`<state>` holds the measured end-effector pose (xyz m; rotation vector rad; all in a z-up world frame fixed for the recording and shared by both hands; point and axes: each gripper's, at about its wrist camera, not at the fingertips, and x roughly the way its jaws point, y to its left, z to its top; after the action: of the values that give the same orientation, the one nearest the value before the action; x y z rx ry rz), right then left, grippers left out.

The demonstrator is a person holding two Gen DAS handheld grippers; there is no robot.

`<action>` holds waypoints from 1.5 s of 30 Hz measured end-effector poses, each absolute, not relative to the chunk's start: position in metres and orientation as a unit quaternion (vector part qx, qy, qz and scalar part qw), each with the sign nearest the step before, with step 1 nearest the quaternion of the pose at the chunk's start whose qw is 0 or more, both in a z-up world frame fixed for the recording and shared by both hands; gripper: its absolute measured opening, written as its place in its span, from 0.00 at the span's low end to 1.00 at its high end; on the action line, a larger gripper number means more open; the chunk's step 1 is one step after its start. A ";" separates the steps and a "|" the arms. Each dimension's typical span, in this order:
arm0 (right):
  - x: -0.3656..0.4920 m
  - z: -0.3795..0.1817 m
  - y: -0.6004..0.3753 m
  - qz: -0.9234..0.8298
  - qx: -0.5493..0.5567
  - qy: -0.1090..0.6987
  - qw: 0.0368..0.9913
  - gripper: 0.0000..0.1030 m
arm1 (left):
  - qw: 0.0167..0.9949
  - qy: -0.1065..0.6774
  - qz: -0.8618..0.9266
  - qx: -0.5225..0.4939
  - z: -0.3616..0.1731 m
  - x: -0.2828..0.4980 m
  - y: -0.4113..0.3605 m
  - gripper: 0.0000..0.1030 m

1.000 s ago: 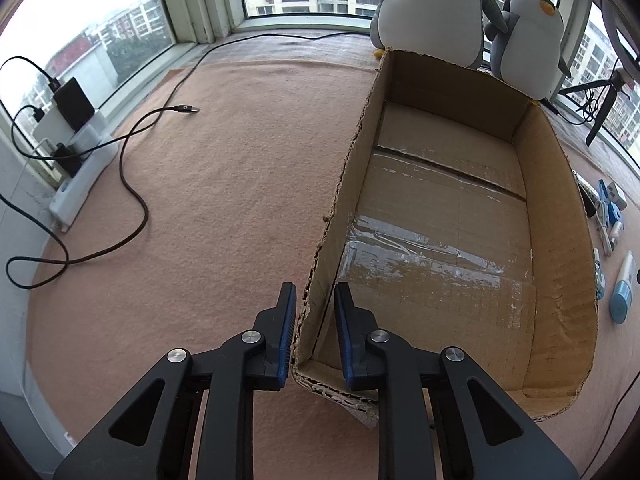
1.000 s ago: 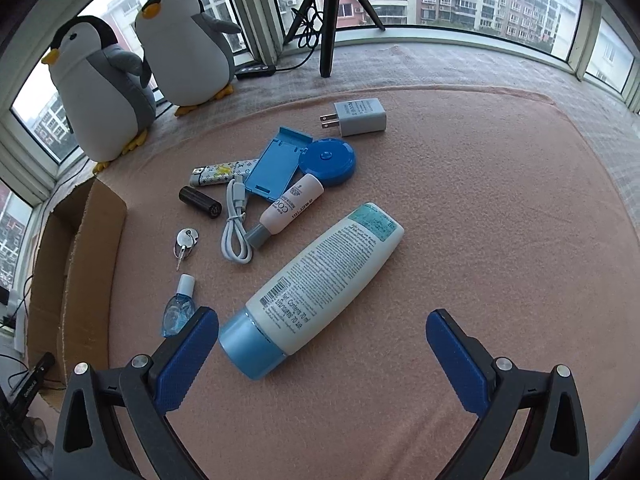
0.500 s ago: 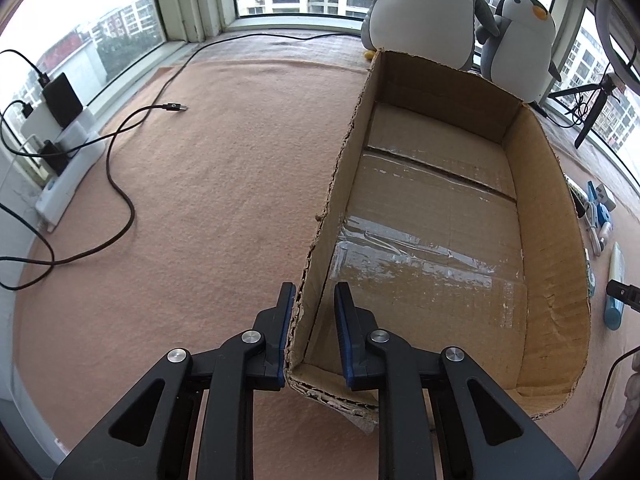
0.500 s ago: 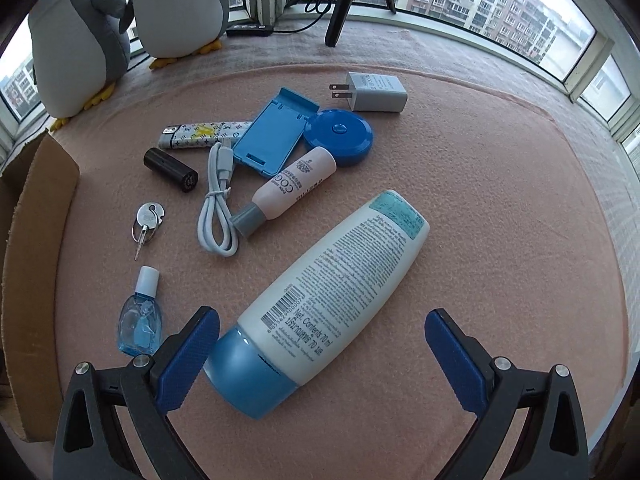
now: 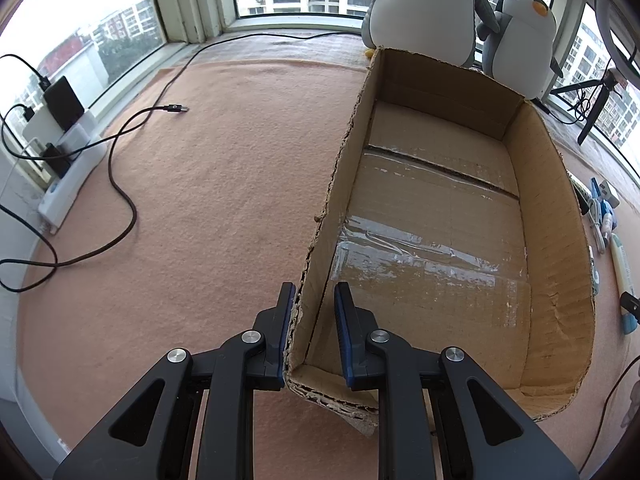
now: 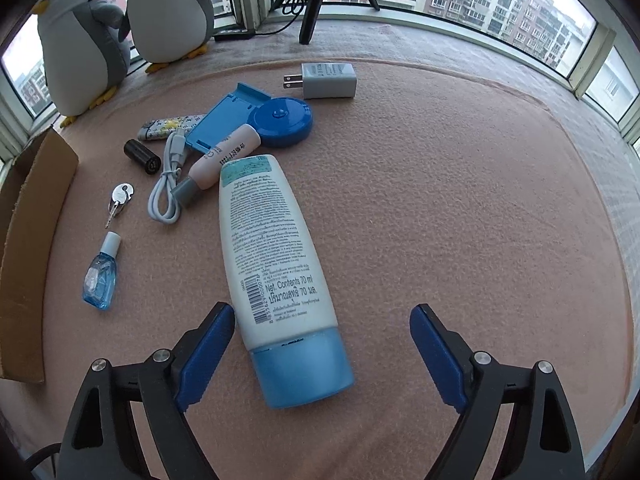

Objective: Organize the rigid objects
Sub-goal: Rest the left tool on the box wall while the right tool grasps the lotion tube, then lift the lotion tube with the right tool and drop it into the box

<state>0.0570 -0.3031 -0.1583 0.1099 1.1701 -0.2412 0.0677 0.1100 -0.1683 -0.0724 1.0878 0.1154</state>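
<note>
Cardboard box [image 6: 28, 240] cut off leftward

Both wrist views look steeply down, sharing the cardboard box [image 5: 552, 216].

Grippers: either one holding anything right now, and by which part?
Left gripper is shut on the cardboard box, at its near-corner wall. Right gripper holds nothing: jaws closing around the lotion tube, near its cap, pads apart from it.

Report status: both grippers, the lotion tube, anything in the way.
Left gripper shut on cardboard box wall. Right gripper closing around lotion tube, pads not touching. Nothing blocking.
</note>
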 end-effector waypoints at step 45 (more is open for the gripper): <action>0.064 -0.169 -0.287 -0.034 0.019 0.501 0.865 0.48 | 0.851 0.519 0.082 -0.007 -0.172 0.071 0.104 0.17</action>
<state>0.0643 -0.2874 -0.1688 0.0402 1.0499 -0.0712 0.0712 0.1045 -0.1716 -0.0144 1.0936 0.1720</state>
